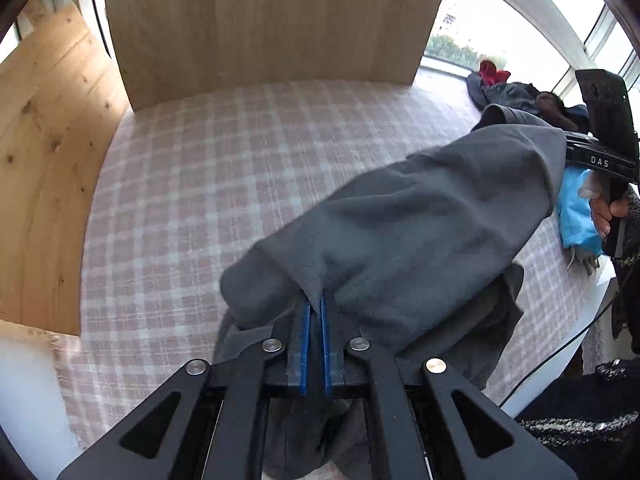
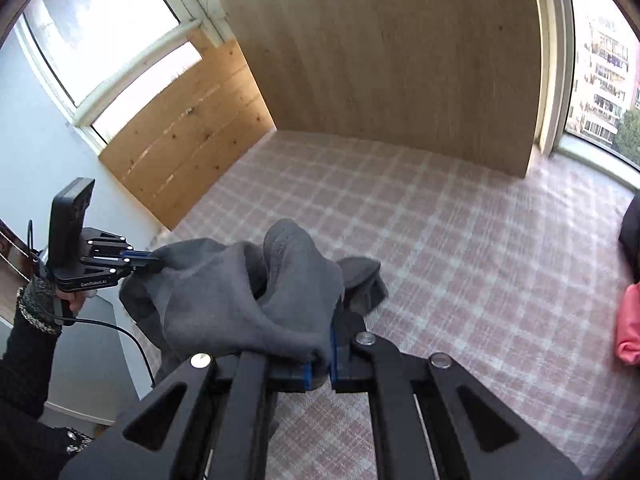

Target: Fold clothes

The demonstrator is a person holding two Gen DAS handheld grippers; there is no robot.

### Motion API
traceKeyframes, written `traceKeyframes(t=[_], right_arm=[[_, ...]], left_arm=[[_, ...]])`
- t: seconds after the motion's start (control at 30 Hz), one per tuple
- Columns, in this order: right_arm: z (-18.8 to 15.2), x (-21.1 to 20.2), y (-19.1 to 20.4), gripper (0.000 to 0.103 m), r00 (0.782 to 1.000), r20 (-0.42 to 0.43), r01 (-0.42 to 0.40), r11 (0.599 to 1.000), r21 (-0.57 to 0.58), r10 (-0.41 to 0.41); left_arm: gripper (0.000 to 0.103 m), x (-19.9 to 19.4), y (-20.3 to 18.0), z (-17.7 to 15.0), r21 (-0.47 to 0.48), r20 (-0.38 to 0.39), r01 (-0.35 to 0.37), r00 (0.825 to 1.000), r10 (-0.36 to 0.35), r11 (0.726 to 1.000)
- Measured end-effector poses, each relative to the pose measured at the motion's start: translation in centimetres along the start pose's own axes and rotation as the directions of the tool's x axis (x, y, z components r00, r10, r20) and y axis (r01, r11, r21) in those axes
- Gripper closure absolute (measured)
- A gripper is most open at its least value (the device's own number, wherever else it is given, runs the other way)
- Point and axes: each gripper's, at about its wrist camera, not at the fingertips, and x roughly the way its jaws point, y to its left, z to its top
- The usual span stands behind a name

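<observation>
Pinching the grey garment (image 1: 420, 216) at each end, left hand-held gripper (image 1: 315, 312) and right hand-held gripper (image 2: 320, 360) lift it above the checked cloth (image 1: 200, 184).

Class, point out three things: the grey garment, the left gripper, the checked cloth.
grey garment (image 1: 420, 216), left wrist view, mid fabric.
left gripper (image 1: 315, 308), left wrist view, between fingertips.
checked cloth (image 2: 460, 240), right wrist view, bare patch.
</observation>
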Motion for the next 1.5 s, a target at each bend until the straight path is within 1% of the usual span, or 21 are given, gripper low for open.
traceKeyframes(t=[0.07,0.17,0.27,0.3,0.37,0.43,0.47,0.5,0.6,0.67,0.77,0.8,0.83,0.9,1.0,1.17,1.23,1.27,1.3,1.33,1.5], right_arm=[[2.0,-4.7,1.2,0.098,0.996,0.089,0.014,0.999,-0.031,-0.011],[4.4,-11.5,3.1,0.098,0.979,0.205,0.039,0.996,-0.078,-0.023],[4.0,-15.9,4.9,0.098,0.970,0.228,0.119,0.986,-0.119,-0.090],[3.3,-16.2,5.3,0.098,0.972,0.202,0.147,0.981,-0.130,-0.119],[0.8,-14.8,4.5,0.089,0.984,0.092,0.163,0.979,-0.122,-0.153],[-3.2,-11.4,2.7,0.055,0.983,-0.024,0.181,0.982,-0.061,-0.183],[-5.7,-8.9,1.3,0.052,0.974,-0.112,0.193,0.981,-0.035,-0.195],[-8.2,-6.4,-0.2,0.052,0.953,-0.216,0.217,0.976,-0.002,-0.213],[-13.9,-2.8,-4.0,0.053,0.890,-0.392,0.292,0.952,0.096,-0.234],[-15.4,-2.9,-5.6,0.053,0.892,-0.386,0.305,0.944,0.125,-0.237],[-14.0,-3.2,-6.5,0.053,0.904,-0.327,0.321,0.942,0.097,-0.275],[-13.3,-3.1,-6.8,0.052,0.909,-0.314,0.317,0.944,0.094,-0.274],[-12.6,-2.9,-7.2,0.052,0.914,-0.300,0.313,0.945,0.091,-0.274],[-11.6,-2.1,-7.5,0.052,0.923,-0.271,0.304,0.949,0.077,-0.274],[-11.6,-0.7,-7.6,0.052,0.925,-0.281,0.278,0.960,0.043,-0.256],[-12.6,1.5,-7.6,0.052,0.925,-0.327,0.208,0.978,0.008,-0.194],[-13.3,2.4,-7.5,0.052,0.915,-0.348,0.208,0.978,-0.028,-0.205],[-13.6,2.7,-7.5,0.052,0.909,-0.358,0.213,0.976,-0.040,-0.213],[-13.9,3.0,-7.5,0.052,0.904,-0.368,0.217,0.975,-0.049,-0.220],[-14.0,3.1,-7.5,0.052,0.904,-0.372,0.208,0.977,-0.045,-0.209],[-14.1,3.6,-6.6,0.052,0.922,-0.367,0.125,0.992,-0.011,-0.121]], left_arm=[[0.099,-4.2,0.1,0.7,0.006,0.099,-0.017,0.995,0.016,1.000],[0.099,-10.3,-0.2,1.1,0.025,0.243,0.002,0.970,-0.008,1.000],[0.099,-14.2,-1.7,0.4,0.088,0.340,-0.001,0.940,-0.029,0.996],[0.099,-14.5,-2.3,0.0,0.108,0.342,0.003,0.939,-0.040,0.994],[0.098,-12.9,-2.9,-1.9,0.129,0.277,0.002,0.960,-0.038,0.992],[0.096,-9.5,-2.4,-4.3,0.104,0.159,0.009,0.987,-0.025,0.995],[0.096,-6.9,-1.6,-5.9,0.066,0.075,0.014,0.997,-0.019,0.998],[0.096,-4.4,-0.7,-7.6,0.025,-0.009,0.014,1.000,-0.014,1.000],[0.099,1.2,2.2,-12.2,-0.116,-0.210,-0.026,0.978,0.001,0.993],[0.099,1.9,2.8,-13.4,-0.132,-0.252,-0.061,0.967,0.026,0.989],[0.097,0.1,1.7,-10.8,-0.094,-0.175,-0.037,0.984,0.020,0.995],[0.087,-0.5,0.8,-9.4,-0.058,-0.146,-0.016,0.989,0.007,0.998],[0.070,-0.9,-0.5,-7.8,0.002,-0.117,-0.007,0.993,0.007,1.000],[0.054,-1.4,-3.2,-4.8,0.124,-0.062,0.003,0.998,0.005,0.992],[0.053,0.3,-6.6,-1.1,0.279,-0.050,0.007,0.999,0.007,0.960],[0.053,5.8,-9.9,1.5,0.435,-0.147,0.038,0.989,0.029,0.900],[0.057,8.1,-10.5,1.6,0.480,-0.194,0.046,0.979,0.055,0.876],[0.065,9.0,-10.6,1.3,0.484,-0.223,0.051,0.973,0.066,0.874],[0.094,9.3,-10.5,1.1,0.471,-0.248,0.054,0.966,0.074,0.880],[0.101,9.2,-10.3,0.7,0.453,-0.262,0.050,0.962,0.079,0.890],[0.102,3.8,-7.6,-2.0,0.333,-0.213,0.078,0.977,-0.006,0.940]])
